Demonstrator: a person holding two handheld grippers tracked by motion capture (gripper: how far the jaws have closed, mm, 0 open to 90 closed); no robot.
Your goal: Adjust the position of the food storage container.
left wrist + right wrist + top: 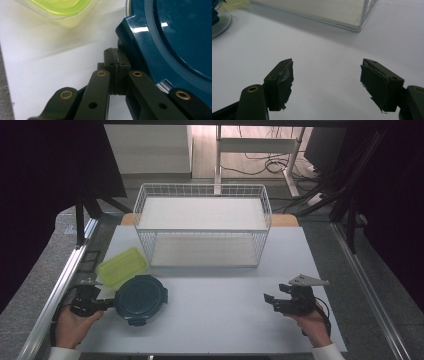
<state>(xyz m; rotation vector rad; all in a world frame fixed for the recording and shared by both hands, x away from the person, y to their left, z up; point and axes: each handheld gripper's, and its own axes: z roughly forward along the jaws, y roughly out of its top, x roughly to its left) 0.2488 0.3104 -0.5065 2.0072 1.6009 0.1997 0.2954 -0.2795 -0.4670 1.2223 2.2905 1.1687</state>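
A round container with a dark teal clip-on lid (141, 299) (180, 37) sits at the front left of the white table top. My left gripper (109, 304) (116, 60) is shut, its pads pressed flat together right against the container's left edge, beside one of the lid's clasps (125, 30). I see nothing between the pads. My right gripper (270, 301) (327, 77) hangs open just above the bare table at the front right, with nothing between its fingers (280, 82).
A yellow-green rectangular box (122, 266) (60, 7) lies just behind the round container. A white wire basket with two shelves (202, 225) (362, 15) stands at the table's back middle. The table's metal frame edge (65, 275) runs along the left.
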